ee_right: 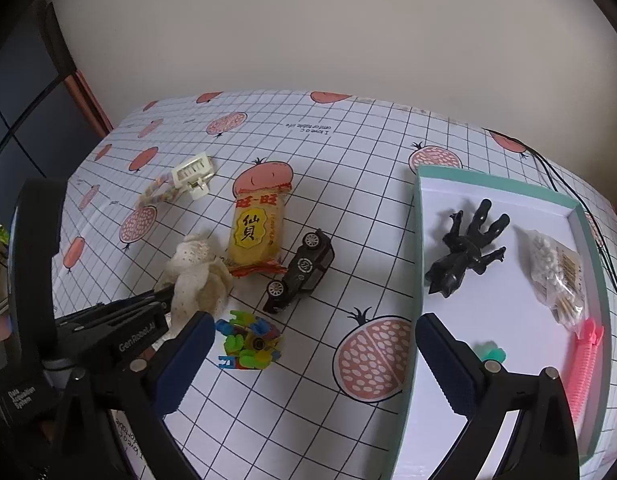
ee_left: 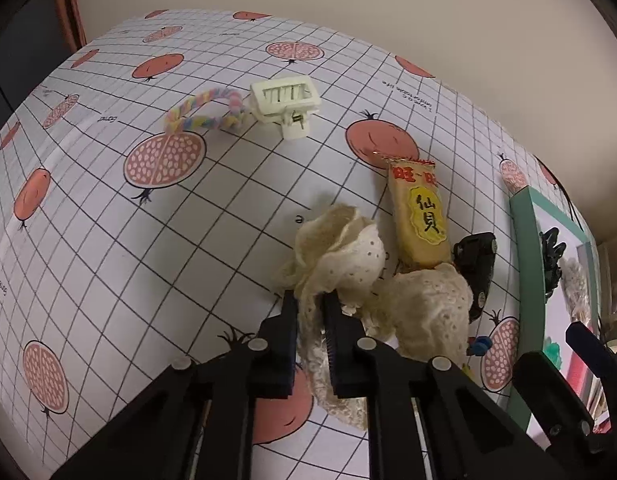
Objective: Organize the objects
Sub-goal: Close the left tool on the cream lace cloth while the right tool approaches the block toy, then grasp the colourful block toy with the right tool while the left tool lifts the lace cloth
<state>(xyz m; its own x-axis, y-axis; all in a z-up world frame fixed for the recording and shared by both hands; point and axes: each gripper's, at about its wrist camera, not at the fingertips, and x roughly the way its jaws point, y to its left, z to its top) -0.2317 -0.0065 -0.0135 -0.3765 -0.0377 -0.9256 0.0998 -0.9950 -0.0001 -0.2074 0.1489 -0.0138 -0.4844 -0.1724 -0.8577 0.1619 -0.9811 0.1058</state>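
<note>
Fingers of the left gripper (ee_left: 310,300) pinch the cream lace scrunchie (ee_left: 348,264); right gripper (ee_right: 312,334) fingers gape, empty.

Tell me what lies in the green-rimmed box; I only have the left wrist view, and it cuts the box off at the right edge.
Observer: The box holds, among other things, a black figure, a clear bag of white bits and a pink comb.
Operator: Are the right tongs holding anything?
Observer: No. The right tongs are open and empty, one finger over the table, the other over the box.
Operator: What is the coloured bit beside the cream cloth?
Observer: A toy of bright plastic bricks, lying on the table near the cream cloth and apart from the toy car.
</note>
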